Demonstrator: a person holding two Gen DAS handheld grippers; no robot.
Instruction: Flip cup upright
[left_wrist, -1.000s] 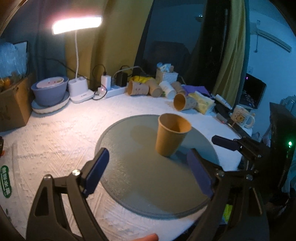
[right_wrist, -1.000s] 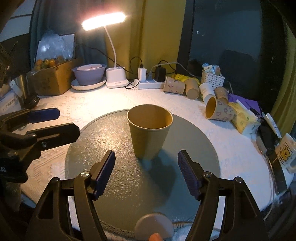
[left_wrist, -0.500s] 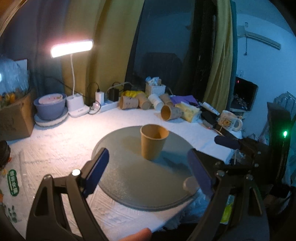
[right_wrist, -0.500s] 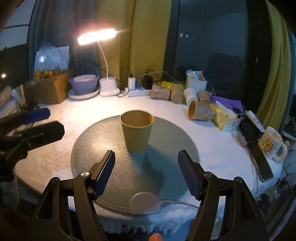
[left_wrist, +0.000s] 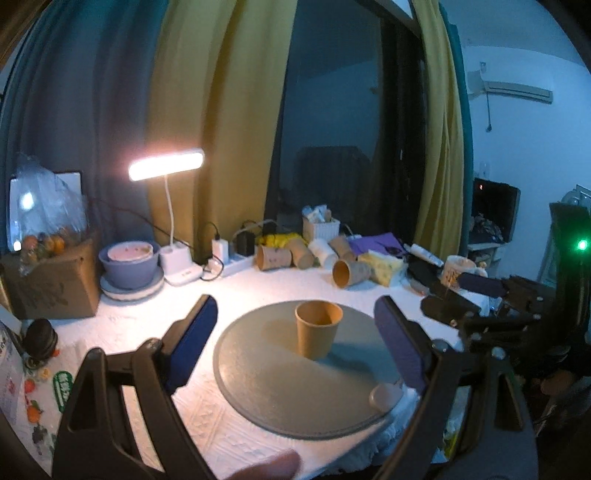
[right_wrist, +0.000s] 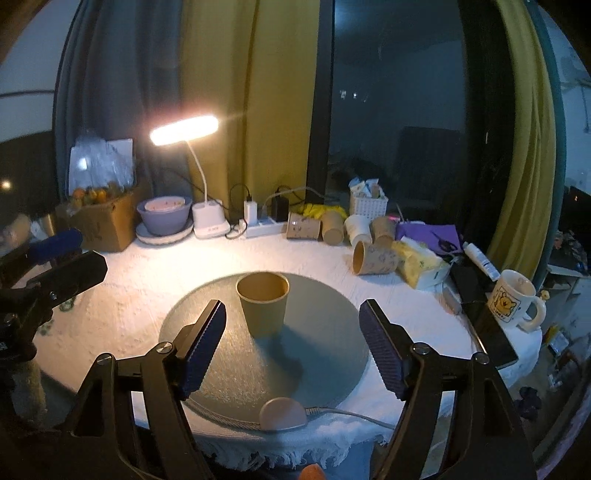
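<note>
Gaping jaws: the right gripper (right_wrist: 291, 345) stood wide apart and held nothing; the left gripper (left_wrist: 295, 343) was likewise spread and empty; both sat near the table's front edge, well short of the cup
Cup's place: the paper cup (right_wrist: 263, 303) stood upright, mouth up, on the round grey mat (right_wrist: 325, 354), a little behind the mat's middle; nothing touched it; by this the flip looked already done
Cup's handling: judged light and thin-walled; it looked empty; easy to tip or crush; the paper side seemed likely to grip the ribbed pads well enough; no liquid showed inside
Where to hold: probably across the side wall at mid-height, with a soft squeeze; the rim seemed the stiffest ring but a poor place to pinch
Surface: the mat lay flat on a white textured tablecloth (right_wrist: 147, 291); a small pale disc (right_wrist: 282, 413) with a cord sat at the mat's near edge
Far table: several paper cups (right_wrist: 373, 258) lay on their sides near a white power strip (right_wrist: 258, 227); a lit desk lamp (right_wrist: 184, 129), a purple bowl (right_wrist: 164, 218), a cardboard box (right_wrist: 103, 221) and a cartoon mug (right_wrist: 511, 299) stood round about
Room: yellow curtains (right_wrist: 280, 110) flanked a dark window (right_wrist: 399, 129); the light was dim apart from the lamp
</note>
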